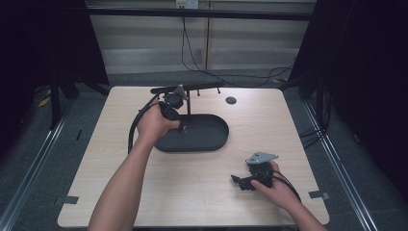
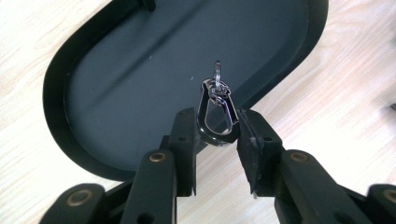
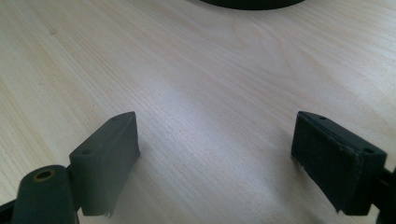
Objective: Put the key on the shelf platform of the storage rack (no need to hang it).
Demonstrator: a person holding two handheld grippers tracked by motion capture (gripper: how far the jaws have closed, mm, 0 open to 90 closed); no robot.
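My left gripper [image 2: 217,135] hangs over the black tray [image 1: 211,139] w/ a carabiner clip [image 2: 216,112] pinched between the jaws; tray floor below is bare, only its low rim to cross. The stand [image 1: 188,94] w/ crossbar blocks the far side. My right gripper [image 3: 215,154] has bare table [image 3: 196,70] ahead, tray edge well off.

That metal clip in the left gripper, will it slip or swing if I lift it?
The clip looks polished, so it may slip between the left gripper pads. Its small ring hangs loose and would probably swing. It looks stiff and light.
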